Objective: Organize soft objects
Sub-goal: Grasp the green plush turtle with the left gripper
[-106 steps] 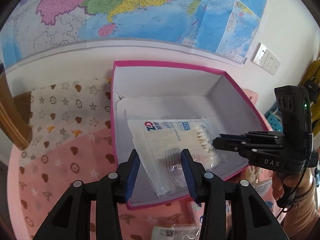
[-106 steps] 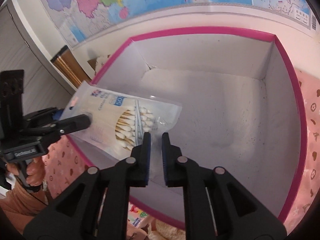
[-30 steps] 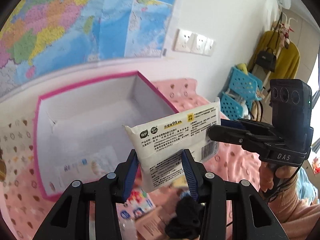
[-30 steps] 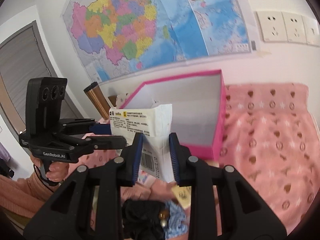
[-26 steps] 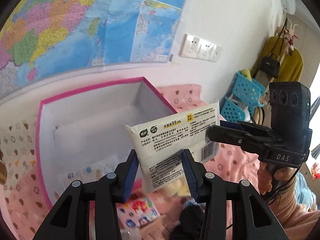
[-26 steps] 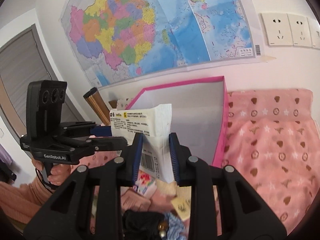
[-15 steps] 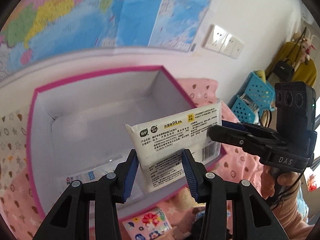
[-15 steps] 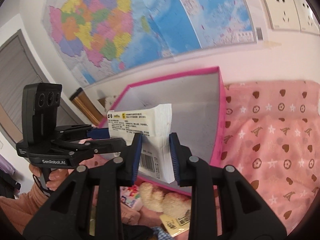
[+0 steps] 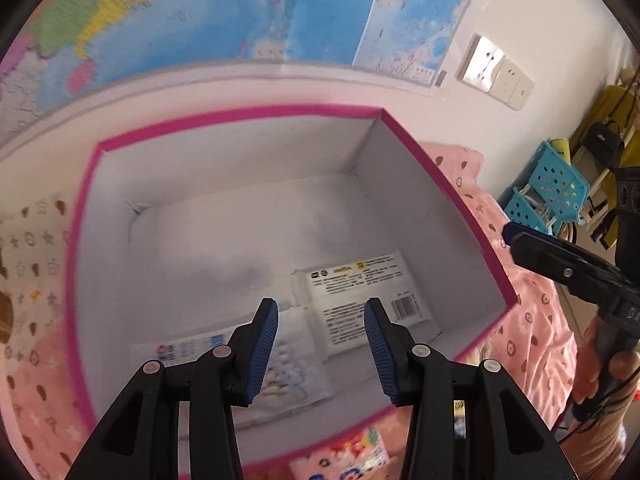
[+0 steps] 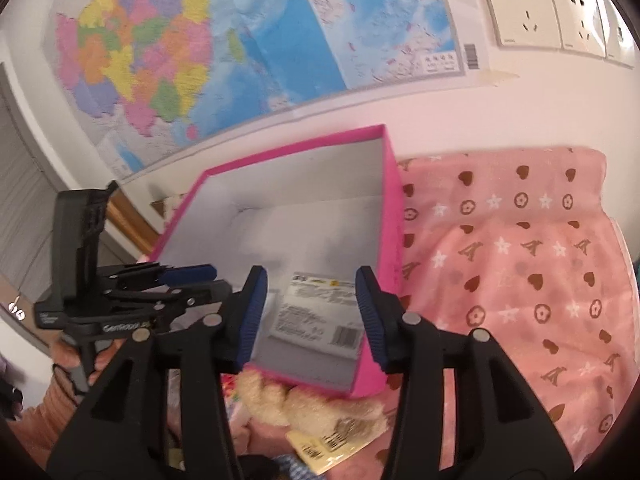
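Observation:
A pink-edged box [image 9: 240,114] with a grey inside stands on the pink blanket; it also shows in the right wrist view [image 10: 390,216]. A white wipes pack [image 9: 360,300] lies flat on the box floor at the front right, also seen in the right wrist view [image 10: 316,312]. A cotton swab bag [image 9: 288,364] lies beside it at the front left. My left gripper [image 9: 320,344] is open and empty above the box's front. My right gripper [image 10: 308,312] is open and empty above the box's right front corner.
A cream plush toy [image 10: 312,400] with a yellow tag lies in front of the box. A colourful printed packet [image 9: 344,460] lies by the box's near edge. The pink patterned blanket [image 10: 520,264] spreads to the right. A map and the wall stand behind the box.
Both grippers held the wipes pack over the box; both have opened and the pack now lies on the box floor. The right gripper has drawn back to the right.

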`<state>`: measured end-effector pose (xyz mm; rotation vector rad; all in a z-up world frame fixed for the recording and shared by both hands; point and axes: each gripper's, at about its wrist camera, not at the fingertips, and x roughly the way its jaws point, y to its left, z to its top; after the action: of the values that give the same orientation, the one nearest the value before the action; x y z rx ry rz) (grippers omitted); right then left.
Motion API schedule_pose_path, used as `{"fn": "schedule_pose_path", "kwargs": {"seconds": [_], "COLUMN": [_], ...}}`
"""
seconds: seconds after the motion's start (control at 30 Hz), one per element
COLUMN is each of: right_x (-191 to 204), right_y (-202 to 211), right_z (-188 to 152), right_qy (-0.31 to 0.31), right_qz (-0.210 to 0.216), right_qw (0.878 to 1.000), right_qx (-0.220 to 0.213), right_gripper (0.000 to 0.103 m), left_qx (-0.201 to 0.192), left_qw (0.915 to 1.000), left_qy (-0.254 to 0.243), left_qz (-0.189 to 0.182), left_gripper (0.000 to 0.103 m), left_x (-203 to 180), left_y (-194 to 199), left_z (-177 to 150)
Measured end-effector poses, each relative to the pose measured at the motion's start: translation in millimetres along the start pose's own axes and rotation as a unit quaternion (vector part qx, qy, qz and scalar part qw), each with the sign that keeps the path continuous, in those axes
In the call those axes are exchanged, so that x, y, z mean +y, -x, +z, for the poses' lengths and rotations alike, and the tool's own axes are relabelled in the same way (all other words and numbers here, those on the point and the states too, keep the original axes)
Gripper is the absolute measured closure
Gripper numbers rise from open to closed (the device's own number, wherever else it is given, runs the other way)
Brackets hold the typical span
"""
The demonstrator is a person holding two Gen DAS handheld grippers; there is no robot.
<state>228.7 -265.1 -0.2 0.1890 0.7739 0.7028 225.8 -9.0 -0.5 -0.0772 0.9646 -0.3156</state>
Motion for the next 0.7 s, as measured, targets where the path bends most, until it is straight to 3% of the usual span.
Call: {"fn": "schedule_pose_path", "kwargs": {"seconds": [0.13, 0.27, 0.4, 0.7], "right_x": [20.0, 40.5, 60.6, 89.4], "right_y": [20.4, 40.4, 51.4, 45.8], "right_z": [-10.6, -29.1, -54.9, -133.3], "right_qy": [0.031, 0.058, 0.083, 0.117], "right_qz": [0.035, 0.083, 0.114, 0.171], "right_qw": [0.999, 0.995, 0.990, 0.976], "right_qx": [-0.015, -0.025, -0.016, 0.065], "right_gripper": [0.054, 0.047, 0.046, 0.046], "left_qx": [-0.039, -0.077, -0.099, -0.073], "left_qw": [0.9992, 0.9970, 0.9950, 0.9966], "left_qy": [-0.007, -0.005, -0.005, 0.011], "left_qz": [0.000, 0.001, -0.010, -0.036], "left_gripper": [0.049, 0.047, 0.046, 0.044], "left_x": [4.8, 11.9, 19.6, 27.8], "left_y": [29.6, 65.3, 93.2, 103.7], "left_z": [-13.8, -33.9, -63.9, -142.2]}}
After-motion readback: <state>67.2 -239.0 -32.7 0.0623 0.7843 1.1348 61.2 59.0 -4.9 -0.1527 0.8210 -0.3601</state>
